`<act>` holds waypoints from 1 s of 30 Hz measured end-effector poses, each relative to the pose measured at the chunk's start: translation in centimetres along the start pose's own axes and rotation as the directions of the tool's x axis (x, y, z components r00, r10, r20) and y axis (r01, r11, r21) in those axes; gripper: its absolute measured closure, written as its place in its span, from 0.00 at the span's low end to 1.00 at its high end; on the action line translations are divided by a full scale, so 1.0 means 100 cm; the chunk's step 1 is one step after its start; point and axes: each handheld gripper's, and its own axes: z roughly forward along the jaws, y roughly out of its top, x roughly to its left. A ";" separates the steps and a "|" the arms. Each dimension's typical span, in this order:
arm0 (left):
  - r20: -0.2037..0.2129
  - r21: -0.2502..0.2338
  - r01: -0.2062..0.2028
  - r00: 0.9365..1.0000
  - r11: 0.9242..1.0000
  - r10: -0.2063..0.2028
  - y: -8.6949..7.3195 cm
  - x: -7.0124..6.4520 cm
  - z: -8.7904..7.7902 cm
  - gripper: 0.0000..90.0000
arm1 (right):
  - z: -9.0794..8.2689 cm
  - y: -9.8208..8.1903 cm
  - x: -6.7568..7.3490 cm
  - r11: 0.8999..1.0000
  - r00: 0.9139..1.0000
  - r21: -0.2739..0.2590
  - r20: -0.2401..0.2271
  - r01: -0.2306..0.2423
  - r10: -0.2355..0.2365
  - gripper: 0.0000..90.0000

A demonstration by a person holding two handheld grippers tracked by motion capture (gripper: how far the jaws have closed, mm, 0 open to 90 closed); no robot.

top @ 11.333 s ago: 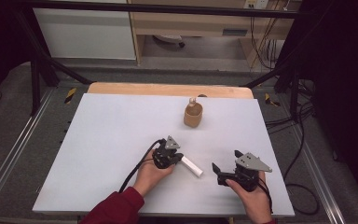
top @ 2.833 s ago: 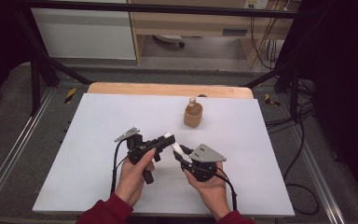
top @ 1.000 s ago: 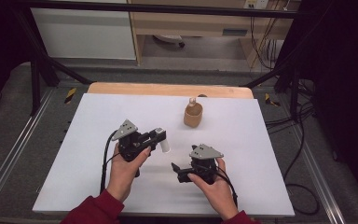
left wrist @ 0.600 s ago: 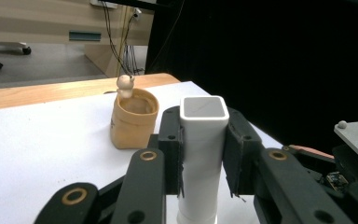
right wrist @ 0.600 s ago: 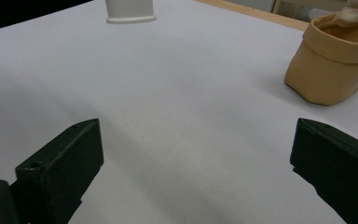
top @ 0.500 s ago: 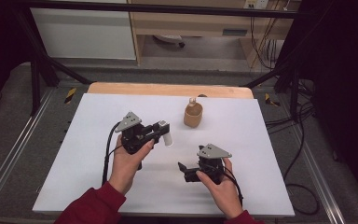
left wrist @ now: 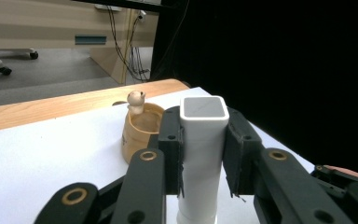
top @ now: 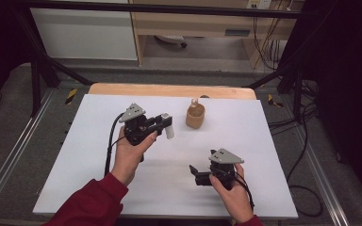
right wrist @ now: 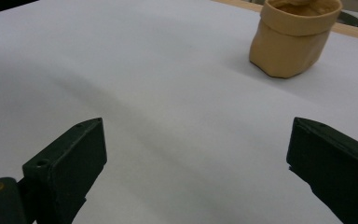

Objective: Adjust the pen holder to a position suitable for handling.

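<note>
Left gripper (top: 164, 123) fingers clamped, raised; right gripper (top: 194, 173) fingers spread wide, low

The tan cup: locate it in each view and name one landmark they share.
High view: tan cup stands at the table's far centre, right of the left gripper.
Left gripper view: left of centre, behind the jaws holding the white tube.
Right gripper view: top right.
Shared landmark: the white table surface.
</note>
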 end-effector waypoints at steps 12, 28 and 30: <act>-0.020 -0.029 -0.007 1.000 1.000 0.006 0.027 0.013 0.005 0.79 | -0.029 -0.018 -0.015 0.999 0.999 0.017 0.015 -0.045 0.045 0.03; -0.040 0.019 -0.080 0.996 0.997 0.081 0.047 0.015 0.044 0.79 | -0.034 -0.030 -0.026 0.997 0.997 0.018 0.017 -0.077 0.076 0.03; -0.045 0.021 -0.096 0.994 0.995 0.097 0.049 0.016 0.051 0.79 | -0.033 -0.031 -0.026 0.996 0.997 0.028 0.021 -0.080 0.080 0.03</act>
